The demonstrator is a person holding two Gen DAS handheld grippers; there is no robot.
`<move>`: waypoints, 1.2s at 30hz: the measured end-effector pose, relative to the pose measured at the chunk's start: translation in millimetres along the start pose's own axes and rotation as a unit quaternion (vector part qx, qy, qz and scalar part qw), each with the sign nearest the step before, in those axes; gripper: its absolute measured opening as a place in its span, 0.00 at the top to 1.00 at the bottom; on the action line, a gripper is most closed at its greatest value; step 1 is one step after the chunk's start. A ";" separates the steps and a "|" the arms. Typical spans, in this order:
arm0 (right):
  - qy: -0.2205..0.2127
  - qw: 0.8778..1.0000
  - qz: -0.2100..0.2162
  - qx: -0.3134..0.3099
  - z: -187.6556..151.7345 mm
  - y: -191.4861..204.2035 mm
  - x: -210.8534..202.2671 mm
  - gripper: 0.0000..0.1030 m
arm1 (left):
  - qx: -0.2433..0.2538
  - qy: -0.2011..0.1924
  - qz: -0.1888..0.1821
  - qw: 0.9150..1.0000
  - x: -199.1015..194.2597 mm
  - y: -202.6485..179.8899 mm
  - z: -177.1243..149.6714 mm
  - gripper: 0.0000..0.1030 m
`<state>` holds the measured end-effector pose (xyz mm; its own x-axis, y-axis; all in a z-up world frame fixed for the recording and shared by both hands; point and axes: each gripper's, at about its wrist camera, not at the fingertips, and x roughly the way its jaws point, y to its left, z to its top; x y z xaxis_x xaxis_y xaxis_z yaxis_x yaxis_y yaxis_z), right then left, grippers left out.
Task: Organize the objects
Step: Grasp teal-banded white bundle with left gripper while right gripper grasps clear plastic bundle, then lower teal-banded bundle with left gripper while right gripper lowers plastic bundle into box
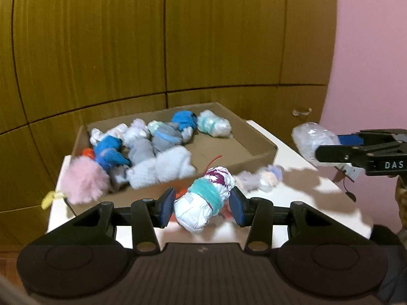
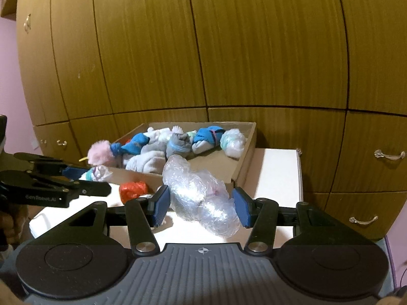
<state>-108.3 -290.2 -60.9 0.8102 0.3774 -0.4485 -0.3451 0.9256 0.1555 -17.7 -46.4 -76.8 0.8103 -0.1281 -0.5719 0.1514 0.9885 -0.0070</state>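
A shallow cardboard box (image 1: pixel 264 150) on a white table (image 1: pixel 305 185) holds several rolled sock bundles, blue, grey and white, and a pink fluffy one (image 1: pixel 85 181). My left gripper (image 1: pixel 201 207) is shut on a white bundle with a teal band (image 1: pixel 203 200), held above the table just in front of the box. My right gripper (image 2: pixel 201 204) is shut on a clear crumpled plastic bag (image 2: pixel 201 195), held over the table's right part; that bag shows at the right in the left wrist view (image 1: pixel 314 139). The box also shows in the right wrist view (image 2: pixel 246 150).
A red bundle (image 2: pixel 132 190) and a pale lilac bundle (image 1: pixel 264 178) lie on the table before the box. Wooden cupboard doors (image 2: pixel 203 50) with metal handles (image 2: pixel 389 155) stand behind. A pink wall (image 1: pixel 374 50) is at the right.
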 end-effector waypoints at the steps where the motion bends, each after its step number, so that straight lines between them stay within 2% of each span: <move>1: -0.002 1.000 0.002 0.001 3.5 -1.8 0.3 0.42 | 0.003 -0.004 0.003 1.000 0.4 1.5 5.5 0.59; 7: -0.002 1.000 0.011 -0.014 36.4 -7.8 16.4 0.42 | 0.035 -0.023 -0.005 0.999 14.9 -2.8 48.4 0.59; 14: 0.021 0.999 0.027 -0.009 75.0 -23.1 68.6 0.42 | 0.061 0.015 -0.040 0.997 75.0 -11.5 86.0 0.59; 19: 0.056 0.997 0.046 0.007 86.8 -31.7 116.8 0.42 | 0.096 0.059 -0.040 0.993 121.9 -16.9 81.4 0.59; 23: 0.080 0.995 0.048 0.016 85.2 -34.3 144.5 0.42 | 0.119 0.081 -0.040 0.989 137.1 -15.2 70.2 0.59; 28: 0.110 0.993 0.047 0.016 76.7 -32.9 173.3 0.42 | 0.127 0.104 -0.036 0.986 155.1 -5.4 64.5 0.59; 36: 0.146 0.989 0.036 -0.003 72.8 -35.1 208.9 0.42 | 0.108 0.118 -0.027 0.987 177.1 7.8 63.6 0.59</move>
<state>107.5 -241.7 -96.0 0.6117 0.4170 -0.6722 -0.4010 0.8960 0.1909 163.0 -66.6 -125.9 0.6477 -0.1322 -0.7504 0.3284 0.9371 0.1184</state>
